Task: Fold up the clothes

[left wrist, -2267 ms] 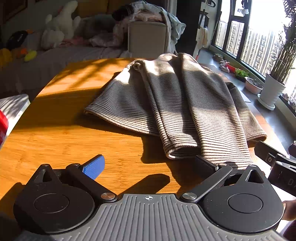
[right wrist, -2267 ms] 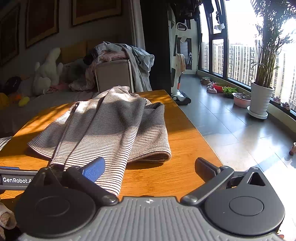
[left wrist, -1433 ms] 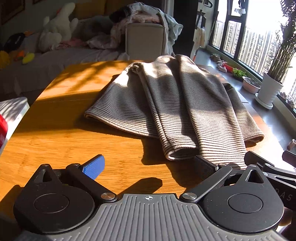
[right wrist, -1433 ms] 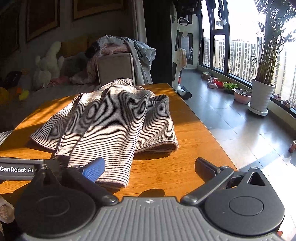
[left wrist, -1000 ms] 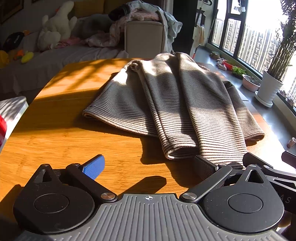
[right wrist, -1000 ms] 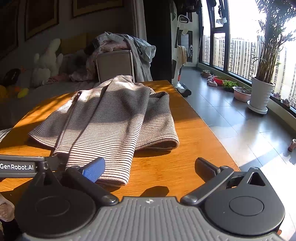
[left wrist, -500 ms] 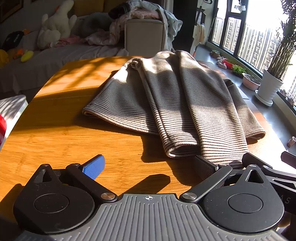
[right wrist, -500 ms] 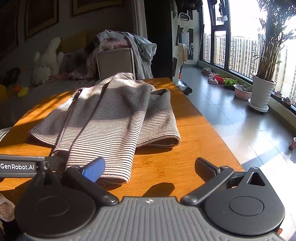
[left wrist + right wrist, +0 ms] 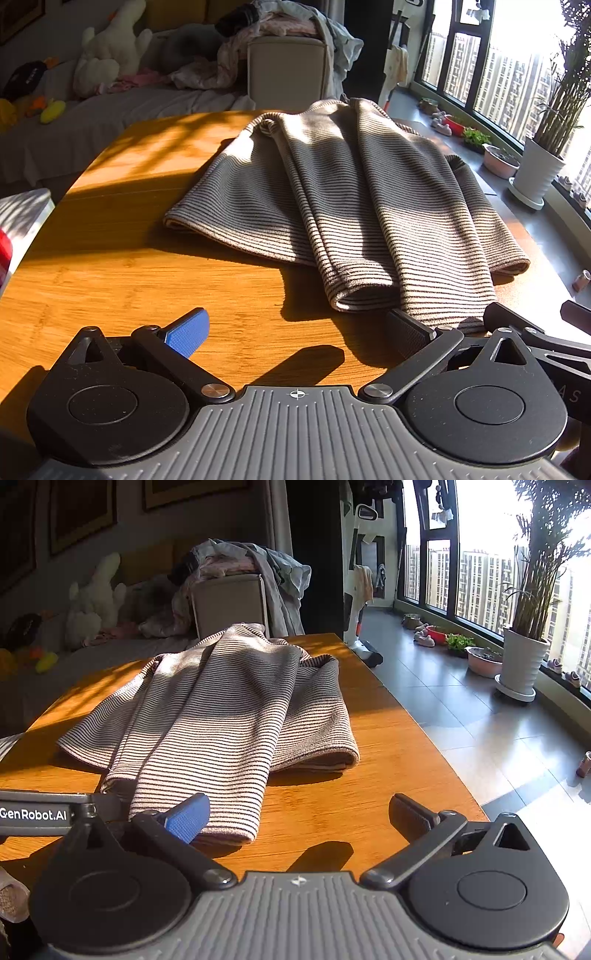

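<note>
a striped garment (image 9: 362,206) lies on the wooden table (image 9: 122,258), filling the middle and right of the left wrist frame, partly folded lengthwise with one panel lapped over another. its long axis runs from the bottom centre of the frame up toward the top centre, the hem ends pointing at the cameras and the narrower end at the far table edge. the left gripper (image 9: 295,332) is spread wide with nothing between its fingers, its right finger just by the near hem; the right gripper (image 9: 299,814) is equally wide and holds nothing, its blue finger overlapping the hem corner at lower left. the likely trouble: a pinch could catch only the top layer, so lifting would peel the lapped panels apart and skew the fold. the right-hand edge also sits near the table's side, where dragging could pull it off.
</note>
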The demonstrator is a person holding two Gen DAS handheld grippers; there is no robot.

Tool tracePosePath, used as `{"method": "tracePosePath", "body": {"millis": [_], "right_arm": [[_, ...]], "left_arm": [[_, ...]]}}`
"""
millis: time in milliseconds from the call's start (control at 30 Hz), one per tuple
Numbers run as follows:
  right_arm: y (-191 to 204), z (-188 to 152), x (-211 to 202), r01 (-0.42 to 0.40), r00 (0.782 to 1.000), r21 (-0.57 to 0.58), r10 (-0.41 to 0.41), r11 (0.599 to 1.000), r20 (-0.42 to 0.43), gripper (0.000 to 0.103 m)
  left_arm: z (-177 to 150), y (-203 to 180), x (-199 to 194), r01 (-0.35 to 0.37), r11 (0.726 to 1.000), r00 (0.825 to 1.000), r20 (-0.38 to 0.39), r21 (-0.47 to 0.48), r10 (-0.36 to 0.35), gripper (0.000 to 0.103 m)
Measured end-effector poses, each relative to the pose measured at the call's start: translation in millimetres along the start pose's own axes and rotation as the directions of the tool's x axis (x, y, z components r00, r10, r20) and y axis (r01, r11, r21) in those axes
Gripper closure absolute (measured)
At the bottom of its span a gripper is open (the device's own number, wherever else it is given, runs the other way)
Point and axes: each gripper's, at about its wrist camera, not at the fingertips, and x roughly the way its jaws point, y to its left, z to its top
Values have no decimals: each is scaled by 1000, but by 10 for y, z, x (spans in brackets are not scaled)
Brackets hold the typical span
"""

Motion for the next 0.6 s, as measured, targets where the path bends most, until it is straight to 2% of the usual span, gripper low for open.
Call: {"method": "tracePosePath", "body": {"millis": [600], "right_arm": [[-22,7,21,-3,1000,8,3,1000,-7,0]], "left_arm": [[8,5,1,0,1000,1000,4,4,0,0]]}}
